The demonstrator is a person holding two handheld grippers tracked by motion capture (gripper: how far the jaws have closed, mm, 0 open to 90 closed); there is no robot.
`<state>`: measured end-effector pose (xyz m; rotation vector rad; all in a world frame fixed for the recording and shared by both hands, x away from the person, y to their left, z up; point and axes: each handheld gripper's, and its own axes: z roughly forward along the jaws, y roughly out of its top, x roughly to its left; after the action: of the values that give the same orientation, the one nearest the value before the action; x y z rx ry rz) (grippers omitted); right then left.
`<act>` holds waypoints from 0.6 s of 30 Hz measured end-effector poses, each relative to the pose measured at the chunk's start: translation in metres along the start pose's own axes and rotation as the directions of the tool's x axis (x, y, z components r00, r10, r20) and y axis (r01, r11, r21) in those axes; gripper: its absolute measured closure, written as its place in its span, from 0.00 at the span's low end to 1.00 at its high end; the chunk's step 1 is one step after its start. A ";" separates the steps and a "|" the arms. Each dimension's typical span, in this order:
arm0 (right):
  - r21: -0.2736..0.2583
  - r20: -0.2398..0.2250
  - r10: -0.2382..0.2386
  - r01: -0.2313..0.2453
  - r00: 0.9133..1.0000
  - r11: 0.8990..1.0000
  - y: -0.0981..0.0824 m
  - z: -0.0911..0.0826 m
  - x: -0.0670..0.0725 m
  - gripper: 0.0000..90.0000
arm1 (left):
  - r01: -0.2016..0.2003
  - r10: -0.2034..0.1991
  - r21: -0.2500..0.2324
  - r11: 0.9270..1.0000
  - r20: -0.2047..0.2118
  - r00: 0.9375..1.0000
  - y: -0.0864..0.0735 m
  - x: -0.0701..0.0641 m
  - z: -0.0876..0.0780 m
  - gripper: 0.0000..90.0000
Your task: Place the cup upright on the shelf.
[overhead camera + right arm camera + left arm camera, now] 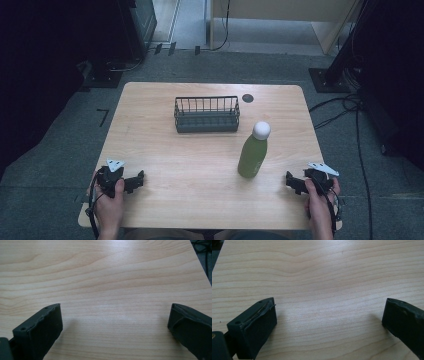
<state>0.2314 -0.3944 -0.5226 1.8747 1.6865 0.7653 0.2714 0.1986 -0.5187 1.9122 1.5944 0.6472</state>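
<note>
Resting near the front left corner of the wooden table (pixel 165 150), the left gripper (pixel 135 181) sits in the person's left hand (pixel 109 200), its grey three-cornered plate on top and its cable trailing back off the near edge; in the left gripper view its two black jaws stand spread wide with bare wood grain between them and nothing pinched. Farther in and toward the back of the table, a dark wire basket (pixel 206 114) stands square to the table's edges, and a small dark round mark (pixel 248 98) sits just past its right rear corner. Right of the middle, the green bottle (pixel 253 156) with a white cap (pixel 261 130) stands upright, in front of the basket's right end and apart from it, nearer to the right gripper than to the left one. At the front right, the right gripper (pixel 291 181) rests in the person's right hand (pixel 320 200), well short of the bottle; the right gripper view shows its jaws likewise spread wide over bare wood, holding nothing
</note>
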 end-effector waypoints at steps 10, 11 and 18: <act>-0.028 -0.046 0.009 -0.010 0.999 1.000 0.006 -0.015 0.007 0.00 | -0.002 0.002 0.001 1.000 -0.001 1.000 0.000 0.000 0.000 0.00; -0.026 -0.050 0.009 -0.011 0.999 1.000 0.006 -0.016 0.008 0.00 | -0.002 0.002 0.000 1.000 -0.001 1.000 0.000 0.000 0.000 0.00; -0.048 -0.079 -0.019 0.015 0.997 0.999 0.012 -0.026 0.020 0.00 | -0.002 0.002 0.001 1.000 -0.001 1.000 0.000 0.000 0.000 0.00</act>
<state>0.2234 -0.3758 -0.4943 1.8175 1.7153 0.8754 0.2714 0.1986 -0.5187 1.9144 1.5937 0.6480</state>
